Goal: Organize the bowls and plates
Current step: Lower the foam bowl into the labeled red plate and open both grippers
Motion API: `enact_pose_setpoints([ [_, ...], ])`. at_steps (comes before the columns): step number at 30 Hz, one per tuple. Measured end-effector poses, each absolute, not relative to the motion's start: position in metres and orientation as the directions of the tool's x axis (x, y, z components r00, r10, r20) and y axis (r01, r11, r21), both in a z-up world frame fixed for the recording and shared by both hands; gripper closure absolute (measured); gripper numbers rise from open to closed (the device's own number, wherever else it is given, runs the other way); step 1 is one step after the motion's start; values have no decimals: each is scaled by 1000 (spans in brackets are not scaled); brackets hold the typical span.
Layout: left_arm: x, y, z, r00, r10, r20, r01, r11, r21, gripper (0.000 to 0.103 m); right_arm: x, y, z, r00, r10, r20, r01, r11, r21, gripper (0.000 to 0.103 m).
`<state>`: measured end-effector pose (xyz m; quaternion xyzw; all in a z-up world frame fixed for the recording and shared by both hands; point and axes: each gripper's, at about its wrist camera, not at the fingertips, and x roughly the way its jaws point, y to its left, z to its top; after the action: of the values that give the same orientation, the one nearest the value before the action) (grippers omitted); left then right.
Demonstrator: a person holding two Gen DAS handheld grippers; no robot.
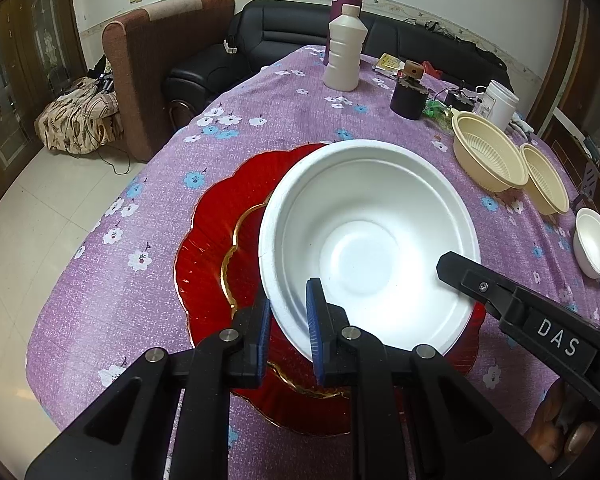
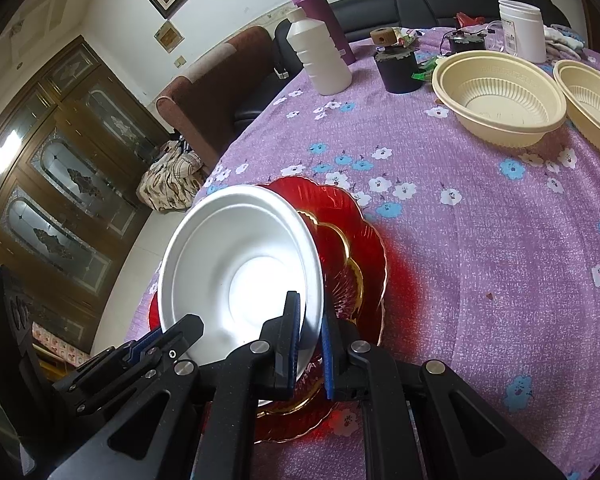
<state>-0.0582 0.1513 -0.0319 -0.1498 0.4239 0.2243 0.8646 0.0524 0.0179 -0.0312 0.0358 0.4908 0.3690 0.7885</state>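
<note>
Between both tongs, white bowl [image 1: 364, 240], rim pinched

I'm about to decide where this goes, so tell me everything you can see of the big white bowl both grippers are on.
The large white foam-looking bowl is round and empty, with a wide rim, sloping walls and a flat circular base. It sits tilted over the red scalloped glass plate with gold trim on the purple floral tablecloth. The left gripper and the right gripper are each shut on its near rim, one finger inside and one outside. No cracks or food are visible.
</note>
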Motion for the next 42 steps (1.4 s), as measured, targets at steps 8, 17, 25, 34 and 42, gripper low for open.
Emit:
enact_pose_setpoints([
  [8,-58,151,-29,546,268,-793,-516,854,-67,88,51,19,-29,256,616,-746,-548,727,413,95],
  [17,-56,150,-32,532,282,-798,-525,850,-50,88,52,21,-32,250,610,-752,-547,730,410,94],
  [25,-57,150,-31,532,284,-798,-524,850,-47,88,52,19,-33,249,616,-748,-543,728,418,94],
  [34,-59,156,-32,538,268,-799,-535,841,-78,88,51,23,-33,245,613,-751,-552,725,411,92],
  [42,-59,159,-33,535,237,-811,-527,844,-101,88,50,24,-31,255,597,-761,-549,737,394,89],
])
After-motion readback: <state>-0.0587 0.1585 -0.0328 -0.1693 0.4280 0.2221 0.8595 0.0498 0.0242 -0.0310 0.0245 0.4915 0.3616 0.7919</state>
